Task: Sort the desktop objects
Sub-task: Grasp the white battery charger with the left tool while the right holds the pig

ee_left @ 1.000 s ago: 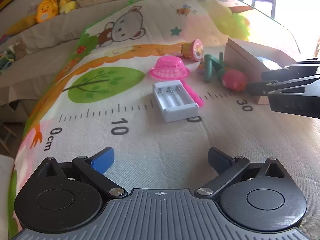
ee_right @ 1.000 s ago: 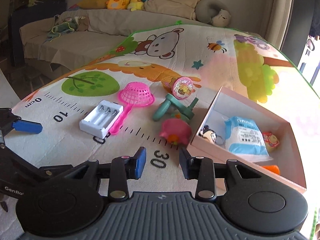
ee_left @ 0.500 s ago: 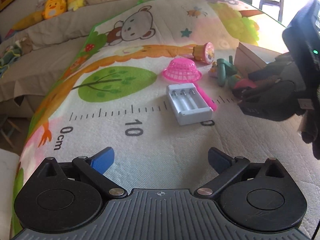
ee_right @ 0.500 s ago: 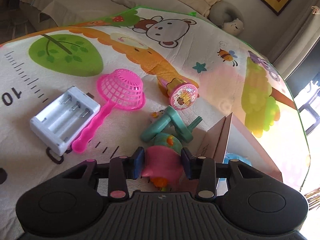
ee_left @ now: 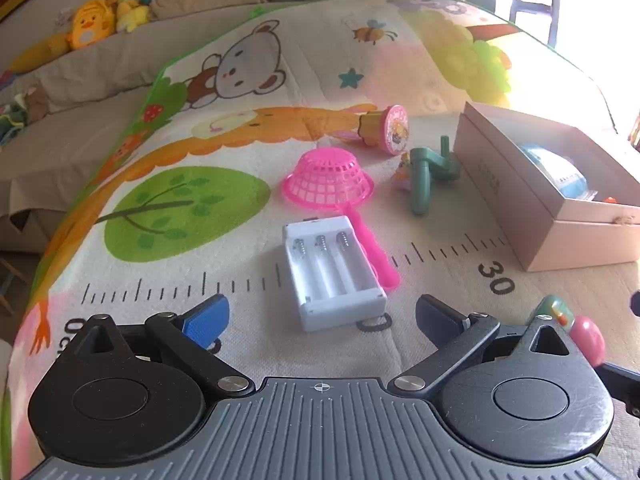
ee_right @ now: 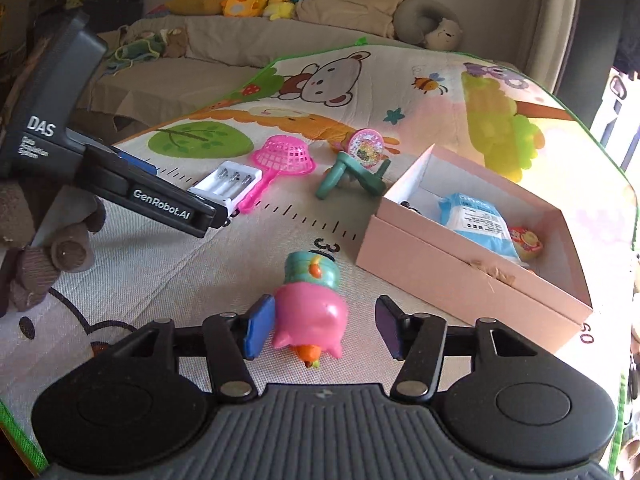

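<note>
Right gripper, jaws spread, brackets the pink-and-teal plastic pig toy, apparently touching only its blue left pad, near the open pink cardboard box; left gripper, jaws wide apart and holding nothing, faces the white plastic battery holder.

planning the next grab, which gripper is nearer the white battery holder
Left. The left gripper points straight at the battery holder, just ahead of its fingers; the right gripper sits farther back, around the pink toy.

Left gripper jaws wide apart; right gripper jaws parted
</note>
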Demonstrator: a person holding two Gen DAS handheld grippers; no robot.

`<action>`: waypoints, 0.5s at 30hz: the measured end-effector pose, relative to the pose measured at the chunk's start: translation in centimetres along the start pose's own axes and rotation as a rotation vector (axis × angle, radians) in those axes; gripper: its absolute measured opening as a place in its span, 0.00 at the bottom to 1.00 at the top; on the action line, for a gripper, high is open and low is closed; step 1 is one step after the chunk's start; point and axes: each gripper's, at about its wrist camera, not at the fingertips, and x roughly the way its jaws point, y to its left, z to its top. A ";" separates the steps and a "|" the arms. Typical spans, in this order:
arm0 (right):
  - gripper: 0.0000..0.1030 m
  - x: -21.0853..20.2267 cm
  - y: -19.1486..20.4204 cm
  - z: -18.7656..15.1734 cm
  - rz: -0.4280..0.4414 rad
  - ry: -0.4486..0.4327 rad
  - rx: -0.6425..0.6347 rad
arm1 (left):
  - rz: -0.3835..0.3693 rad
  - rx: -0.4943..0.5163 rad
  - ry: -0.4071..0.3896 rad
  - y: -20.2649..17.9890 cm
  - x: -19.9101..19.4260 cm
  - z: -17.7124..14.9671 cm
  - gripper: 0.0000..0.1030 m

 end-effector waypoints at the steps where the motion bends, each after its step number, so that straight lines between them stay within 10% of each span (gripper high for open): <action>1: 0.61 -0.3 -0.4 -0.2 -0.001 -0.007 0.025 | 0.010 0.002 0.005 -0.2 0.5 0.3 0.98; 6: 0.70 -0.9 -2.0 -1.0 -0.007 -0.030 0.107 | 0.012 0.019 0.013 -0.1 0.9 0.3 0.55; 15: 0.87 -0.7 -2.5 -1.7 -0.002 -0.043 0.162 | -0.222 0.180 0.038 0.4 -5.0 -4.2 0.55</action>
